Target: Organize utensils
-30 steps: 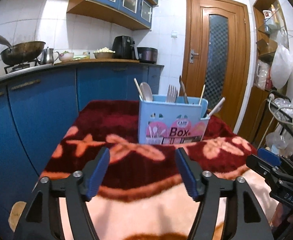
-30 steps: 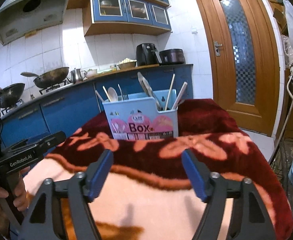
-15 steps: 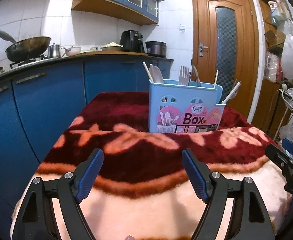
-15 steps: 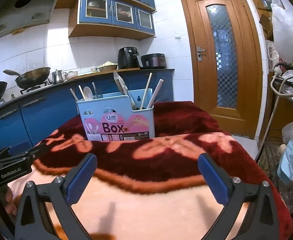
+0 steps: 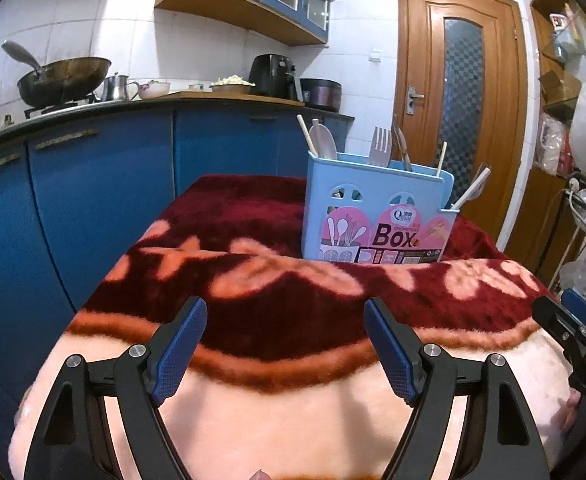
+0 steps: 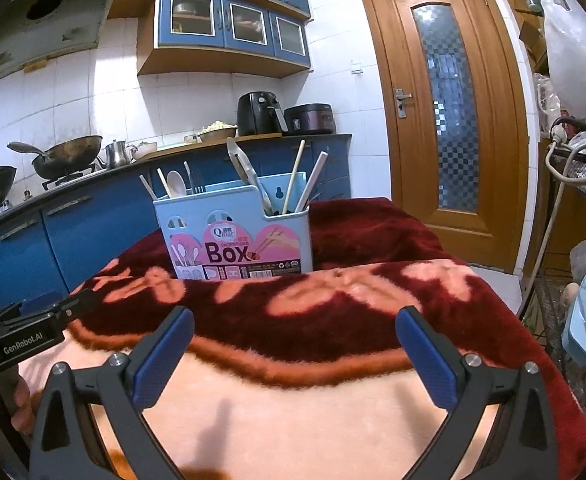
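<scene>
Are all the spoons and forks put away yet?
It looks that way. The spoon, fork and chopsticks already stand in the blue box. The left gripper and right gripper are open and hold nothing. No loose utensils show on the blanket.

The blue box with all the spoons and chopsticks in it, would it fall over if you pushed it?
Probably, if pushed near its top. The blue box is tall and narrow and stands on a soft, fluffy blanket, which looks like a wobbly base. The long chopsticks and tongs stick up high and lean sideways, so they likely make it top-heavy. It looks like thin plastic, so probably light.
</scene>
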Tool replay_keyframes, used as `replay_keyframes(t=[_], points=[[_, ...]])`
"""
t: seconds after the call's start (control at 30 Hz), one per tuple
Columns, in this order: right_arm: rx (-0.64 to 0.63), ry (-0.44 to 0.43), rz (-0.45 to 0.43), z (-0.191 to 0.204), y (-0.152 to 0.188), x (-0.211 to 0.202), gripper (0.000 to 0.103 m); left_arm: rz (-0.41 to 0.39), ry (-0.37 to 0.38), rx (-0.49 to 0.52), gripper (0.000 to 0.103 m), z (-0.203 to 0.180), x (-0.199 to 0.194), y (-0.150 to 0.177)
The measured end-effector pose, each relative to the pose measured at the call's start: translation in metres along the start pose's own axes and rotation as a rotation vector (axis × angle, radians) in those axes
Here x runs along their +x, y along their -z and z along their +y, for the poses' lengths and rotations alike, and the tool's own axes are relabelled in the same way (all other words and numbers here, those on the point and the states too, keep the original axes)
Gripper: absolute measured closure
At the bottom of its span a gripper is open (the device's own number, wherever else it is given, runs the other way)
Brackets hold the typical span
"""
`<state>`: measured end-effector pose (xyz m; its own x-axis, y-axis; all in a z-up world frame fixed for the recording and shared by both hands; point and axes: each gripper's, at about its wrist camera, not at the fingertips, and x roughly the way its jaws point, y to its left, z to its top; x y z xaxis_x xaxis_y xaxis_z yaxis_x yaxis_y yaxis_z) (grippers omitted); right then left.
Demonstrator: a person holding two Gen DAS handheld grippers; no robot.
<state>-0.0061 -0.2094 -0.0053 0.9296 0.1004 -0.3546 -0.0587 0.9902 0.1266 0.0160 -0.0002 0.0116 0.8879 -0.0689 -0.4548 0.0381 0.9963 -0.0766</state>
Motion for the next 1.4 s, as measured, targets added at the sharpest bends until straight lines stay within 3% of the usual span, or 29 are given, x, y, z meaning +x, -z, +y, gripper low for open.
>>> replay_keyframes(t=[1.4], points=[[-0.009, 0.002, 0.001, 0.0015, 0.0011, 0.0004, 0.000, 0.000, 0.000, -0.005, 0.021, 0.0008, 0.0011, -0.0007]])
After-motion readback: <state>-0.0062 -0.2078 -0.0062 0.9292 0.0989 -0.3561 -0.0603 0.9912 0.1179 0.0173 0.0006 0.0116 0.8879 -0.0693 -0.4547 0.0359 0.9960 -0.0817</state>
